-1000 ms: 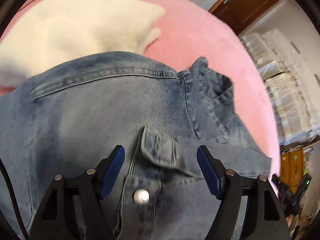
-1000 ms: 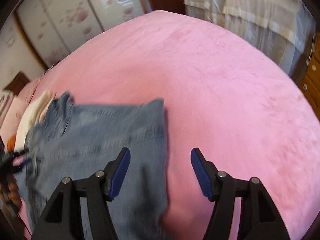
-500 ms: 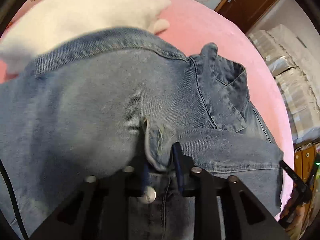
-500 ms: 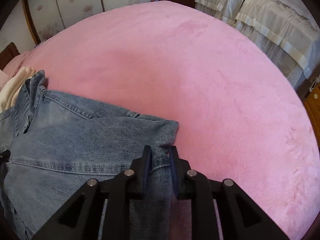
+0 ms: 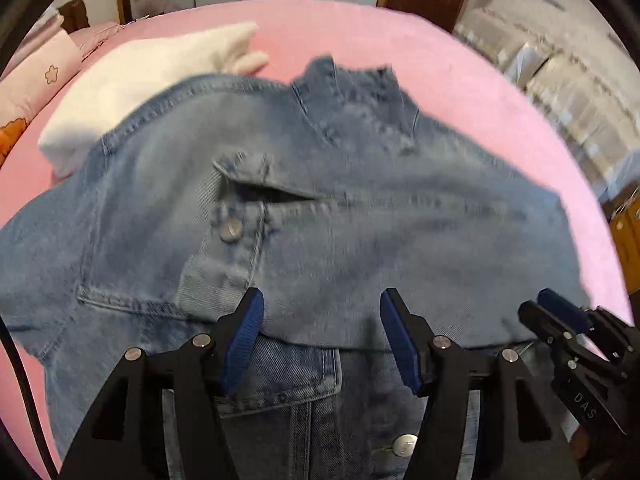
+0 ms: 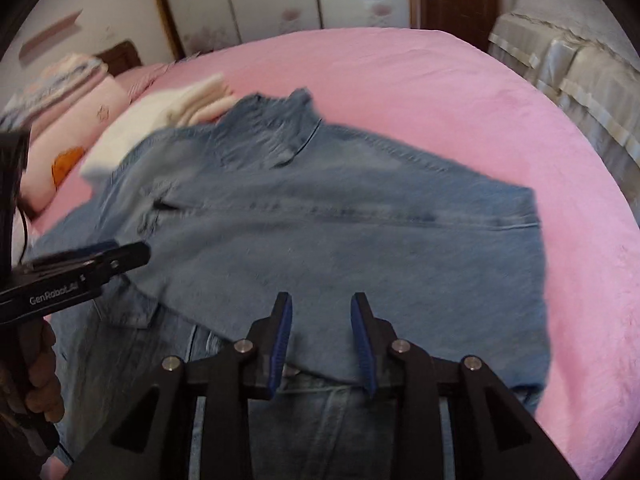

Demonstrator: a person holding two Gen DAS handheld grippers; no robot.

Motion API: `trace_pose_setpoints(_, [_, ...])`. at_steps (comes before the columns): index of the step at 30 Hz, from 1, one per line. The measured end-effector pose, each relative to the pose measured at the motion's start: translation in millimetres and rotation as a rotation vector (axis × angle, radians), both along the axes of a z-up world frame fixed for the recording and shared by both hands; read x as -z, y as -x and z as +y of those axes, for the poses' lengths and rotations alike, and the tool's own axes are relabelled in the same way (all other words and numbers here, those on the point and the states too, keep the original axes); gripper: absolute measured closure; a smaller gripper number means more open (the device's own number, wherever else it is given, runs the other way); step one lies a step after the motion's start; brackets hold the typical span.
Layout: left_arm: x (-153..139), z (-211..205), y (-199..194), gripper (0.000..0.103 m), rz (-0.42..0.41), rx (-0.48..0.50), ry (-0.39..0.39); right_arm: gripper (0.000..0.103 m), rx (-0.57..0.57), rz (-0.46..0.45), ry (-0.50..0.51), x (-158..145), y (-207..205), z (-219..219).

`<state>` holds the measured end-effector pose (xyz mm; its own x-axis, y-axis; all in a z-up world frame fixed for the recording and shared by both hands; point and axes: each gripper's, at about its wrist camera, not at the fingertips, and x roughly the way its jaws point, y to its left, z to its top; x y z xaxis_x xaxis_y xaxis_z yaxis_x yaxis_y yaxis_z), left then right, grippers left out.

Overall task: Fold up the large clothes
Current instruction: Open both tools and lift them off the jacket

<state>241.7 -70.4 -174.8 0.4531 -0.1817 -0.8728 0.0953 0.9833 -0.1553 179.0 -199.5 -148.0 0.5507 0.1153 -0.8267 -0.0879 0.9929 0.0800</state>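
A blue denim jacket (image 5: 360, 208) lies spread on the pink bed (image 5: 472, 88), collar at the far side, its upper part folded over the lower part, with the folded edge near me. My left gripper (image 5: 322, 320) hovers over that edge; its jaws are opening and no cloth is pinched between the blue pads. In the right wrist view the jacket (image 6: 360, 232) fills the middle. My right gripper (image 6: 322, 332) stands over the same near edge, jaws narrowly apart and opening, nothing pressed between them. Each gripper shows in the other's view: right gripper (image 5: 560, 312), left gripper (image 6: 100, 256).
A folded white garment (image 5: 152, 80) lies beyond the jacket at the left, partly under it. Pink pillows (image 6: 72, 120) are stacked at the far left. Covered furniture (image 6: 580, 68) stands past the bed on the right. A hand (image 6: 36, 380) grips the left tool.
Half a second ago both grippers were shut on denim. Both now have their jaws apart and have drawn back, and the jacket lies flatter and farther off, its top part folded down.
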Motion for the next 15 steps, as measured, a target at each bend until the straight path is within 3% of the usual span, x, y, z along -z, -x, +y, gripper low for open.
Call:
trace_pose_setpoints(3, [13, -7, -1, 0.044, 0.012, 0.013, -0.060, 0.073, 0.068, 0.034, 0.026, 18, 4, -22])
trace_pose_setpoints(8, [16, -12, 5, 0.044, -0.003, 0.029, -0.101, 0.076, 0.322, 0.049, 0.130, 29, 20, -98])
trace_pose_setpoints(11, [18, -9, 0, 0.042, 0.003, 0.018, -0.073, 0.086, 0.352, 0.060, 0.049, 33, 30, -128])
trace_pose_setpoints(15, [16, -9, -4, 0.039, 0.016, -0.003, -0.047, 0.084, 0.372, 0.060, 0.101, 29, 30, -121])
